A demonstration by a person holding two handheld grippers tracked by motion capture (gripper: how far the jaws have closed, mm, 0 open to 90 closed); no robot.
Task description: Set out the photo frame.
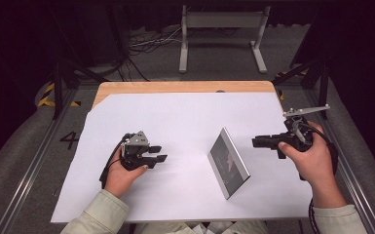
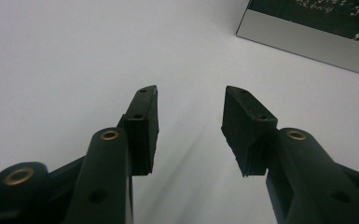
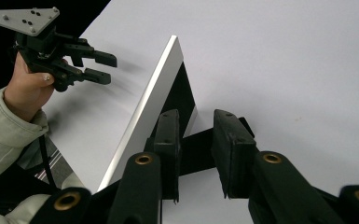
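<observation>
White paper sheet [image 1: 185,117] over a light wooden tabletop [image 1: 175,87], dark floor with cables and a grey metal stand [image 1: 222,36] at 12 o'clock beyond it. Item: flat rectangular book with a dark cover and silver-white edges [image 1: 229,162] — lying on the sheet right of centre, long side running from 11 to 5 o'clock, apart from both tools. Left gripper [image 1: 158,153] — black, two-jaw, grey three-cornered plate on top, held low over the sheet at 9 o'clock of the book, pointing toward it; jaws parted with nothing between them, bare paper in the gap in the left gripper view. Right gripper [image 1: 255,142] — black, held at 3 o'clock of the book, pointing toward it; jaws parted and empty, hovering over the book's near edge in the right gripper view. Pale sleeves [image 1: 97,214] at 6 o'clock.
</observation>
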